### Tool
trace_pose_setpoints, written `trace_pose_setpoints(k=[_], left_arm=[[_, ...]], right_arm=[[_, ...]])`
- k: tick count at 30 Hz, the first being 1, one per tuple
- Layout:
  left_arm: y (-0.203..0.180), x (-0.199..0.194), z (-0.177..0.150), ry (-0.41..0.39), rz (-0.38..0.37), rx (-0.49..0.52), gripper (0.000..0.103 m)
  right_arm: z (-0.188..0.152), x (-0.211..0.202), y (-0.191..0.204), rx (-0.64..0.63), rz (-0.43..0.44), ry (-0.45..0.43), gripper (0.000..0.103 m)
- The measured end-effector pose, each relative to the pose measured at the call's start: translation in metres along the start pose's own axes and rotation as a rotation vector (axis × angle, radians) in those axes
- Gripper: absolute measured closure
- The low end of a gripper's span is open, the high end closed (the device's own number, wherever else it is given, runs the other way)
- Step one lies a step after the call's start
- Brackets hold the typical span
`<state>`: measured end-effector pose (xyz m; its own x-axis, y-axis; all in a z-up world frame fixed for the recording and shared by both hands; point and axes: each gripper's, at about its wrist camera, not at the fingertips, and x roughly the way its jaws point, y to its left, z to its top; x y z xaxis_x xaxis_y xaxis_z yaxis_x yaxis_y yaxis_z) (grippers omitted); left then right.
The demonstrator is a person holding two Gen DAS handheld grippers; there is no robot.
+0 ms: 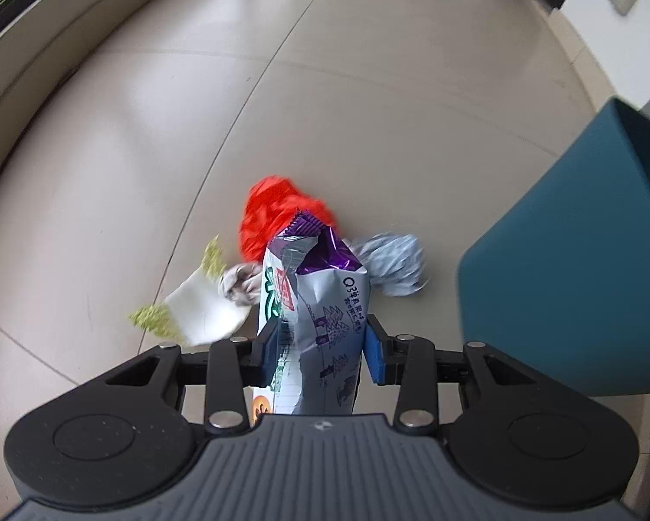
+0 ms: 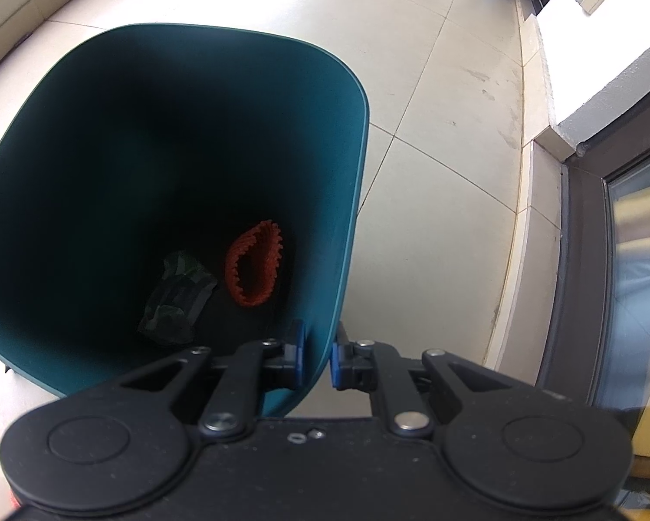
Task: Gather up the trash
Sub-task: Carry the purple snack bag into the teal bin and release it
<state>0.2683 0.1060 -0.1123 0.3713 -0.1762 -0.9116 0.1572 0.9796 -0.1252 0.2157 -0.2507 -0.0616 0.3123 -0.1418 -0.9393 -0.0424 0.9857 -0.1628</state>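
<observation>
Pointing steeply down, left hand-held gripper [image 1: 320, 347] pinching snack packet [image 1: 314, 304], right hand-held gripper [image 2: 318, 356] clamping bin [image 2: 351, 173] rim

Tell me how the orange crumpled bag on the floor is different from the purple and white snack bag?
The orange crumpled plastic bag lies on the floor; the purple and white snack bag is held up in the left gripper. The orange one is plain and scrunched into a ball; the snack bag is long, with printing. Both are trash outside the teal bin.
</observation>
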Motion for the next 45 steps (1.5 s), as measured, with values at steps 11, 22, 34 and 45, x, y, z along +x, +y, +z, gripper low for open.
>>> trace_pose_setpoints(k=[11,22,34,45], left_arm=[[-0.113,-0.120,0.071,-0.193,-0.201,0.204,0.065],[-0.226,-0.104,0.087,-0.186,-0.315,0.337,0.065],[-0.267,0.031,0.043,0.116,-0.211,0.376,0.065],[-0.273,0.042,0.024,0.147,-0.208,0.393,0.053]], right_arm=[[-0.001,-0.001,0.001,-0.008,0.001,-0.007,0.093],[0.000,-0.001,0.002,-0.002,-0.002,-0.006,0.093],[0.002,-0.001,0.002,0.008,-0.005,-0.005,0.093],[0.000,0.000,0.002,0.018,-0.001,-0.008,0.093]])
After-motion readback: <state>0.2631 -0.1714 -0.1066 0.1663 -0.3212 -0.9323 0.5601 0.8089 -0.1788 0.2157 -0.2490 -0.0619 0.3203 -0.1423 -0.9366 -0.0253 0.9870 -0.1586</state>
